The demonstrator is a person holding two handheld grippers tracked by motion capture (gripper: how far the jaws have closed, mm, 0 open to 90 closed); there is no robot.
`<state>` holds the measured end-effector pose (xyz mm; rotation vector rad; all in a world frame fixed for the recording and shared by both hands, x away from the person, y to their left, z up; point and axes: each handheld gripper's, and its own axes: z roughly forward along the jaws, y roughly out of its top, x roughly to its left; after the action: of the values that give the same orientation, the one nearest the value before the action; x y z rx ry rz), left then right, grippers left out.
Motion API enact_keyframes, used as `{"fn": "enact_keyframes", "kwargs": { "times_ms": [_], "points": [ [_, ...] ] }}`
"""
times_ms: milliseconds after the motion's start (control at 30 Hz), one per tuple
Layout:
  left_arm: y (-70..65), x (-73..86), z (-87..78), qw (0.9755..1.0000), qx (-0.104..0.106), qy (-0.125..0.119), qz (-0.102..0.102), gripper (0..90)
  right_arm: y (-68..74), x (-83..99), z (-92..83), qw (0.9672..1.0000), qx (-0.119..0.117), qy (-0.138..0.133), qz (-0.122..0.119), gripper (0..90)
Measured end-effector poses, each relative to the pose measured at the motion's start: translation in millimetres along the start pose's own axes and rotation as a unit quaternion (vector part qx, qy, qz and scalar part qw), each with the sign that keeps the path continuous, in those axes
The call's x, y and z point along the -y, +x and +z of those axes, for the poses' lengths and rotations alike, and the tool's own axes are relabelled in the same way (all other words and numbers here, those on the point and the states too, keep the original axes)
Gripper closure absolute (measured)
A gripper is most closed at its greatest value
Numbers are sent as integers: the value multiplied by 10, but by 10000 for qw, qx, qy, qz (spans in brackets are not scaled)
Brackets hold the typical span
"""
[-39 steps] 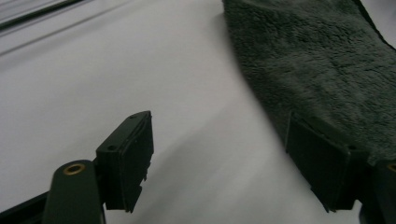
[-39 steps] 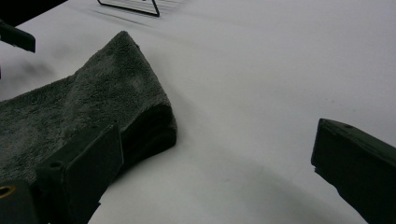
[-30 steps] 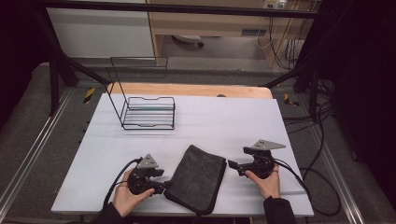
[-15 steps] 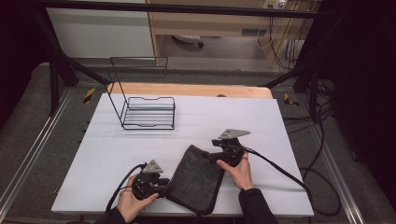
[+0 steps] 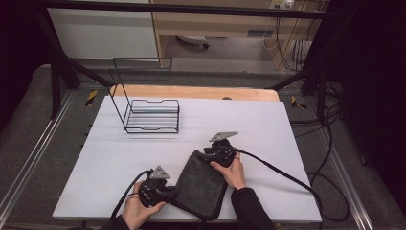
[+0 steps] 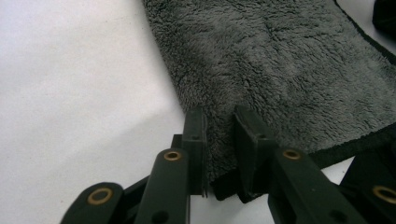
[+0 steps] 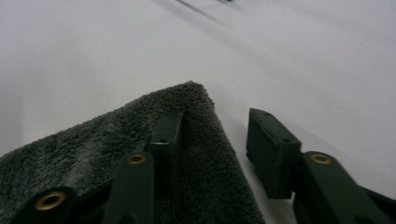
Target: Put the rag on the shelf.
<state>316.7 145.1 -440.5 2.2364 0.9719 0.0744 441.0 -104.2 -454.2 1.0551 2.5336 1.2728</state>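
A dark grey fluffy towel (image 5: 198, 184) lies folded on the white table (image 5: 268, 124), near the front edge. My left gripper (image 5: 173, 194) is at the towel's near left edge. In the left gripper view its jaws (image 6: 219, 126) have just been closing and now pinch the towel's (image 6: 280, 60) hem between the pads. My right gripper (image 5: 207, 155) is at the towel's far corner. Its jaws (image 7: 215, 126) have been closing too. One finger rests on the towel (image 7: 93, 140), the other stands off it over bare table, with a gap at the edge.
A black wire rack (image 5: 151, 115) stands at the back left of the table. A wooden strip (image 5: 191, 92) runs along the far edge. A cable (image 5: 287, 175) trails from the right gripper across the table to the right.
The right gripper has moved left from the table's right side to the towel's far corner, and its jaws have narrowed. The left gripper stayed at the near edge and closed on the hem.
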Motion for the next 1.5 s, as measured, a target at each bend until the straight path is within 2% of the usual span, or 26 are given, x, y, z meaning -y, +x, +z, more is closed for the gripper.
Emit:
{"fn": "enact_keyframes", "kwargs": {
  "times_ms": [100, 367, 633, 800, 933, 1033, 1067, 1200, 1333, 1400, 1500],
  "points": [
    [-3, -6, 2, 10000, 18, 14, 9, 764, 1, 7, 15, 9998, -130, 49, 141, 661],
    [-5, -11, 0, 10000, 30, 12, 70, 803, 0, 1, 16, 9993, -260, 116, 225, 761],
    [0, -11, -29, 9999, 41, -51, 143, 841, 41, -27, -14, 9998, -149, -39, 127, 838],
    [5, 25, -103, 9998, -33, -144, 163, 842, 127, -141, 28, 9999, -97, -123, -44, 841],
    [34, 54, -163, 9995, -221, -174, 162, 842, 191, -253, 115, 9997, -99, -162, -161, 840],
    [60, 73, -195, 9994, -272, -185, 123, 842, 243, -328, 213, 9994, -107, -173, -265, 839],
    [86, 96, -219, 9994, -287, -191, 41, 842, 265, -349, 251, 9993, -109, -189, -309, 838],
    [104, 138, -259, 9992, -339, -189, 23, 841, 342, -414, 368, 9987, -162, -210, -442, 837],
    [91, 159, -251, 9991, -392, -179, 25, 840, 361, -439, 443, 9982, -266, -197, -501, 830],
    [91, 162, -244, 9991, -398, -171, 22, 840, 348, -423, 478, 9984, -264, -166, -474, 805],
    [104, 170, -234, 9992, -372, -162, -17, 839, 352, -415, 456, 9986, -81, -242, -469, 686]
  ]
}}
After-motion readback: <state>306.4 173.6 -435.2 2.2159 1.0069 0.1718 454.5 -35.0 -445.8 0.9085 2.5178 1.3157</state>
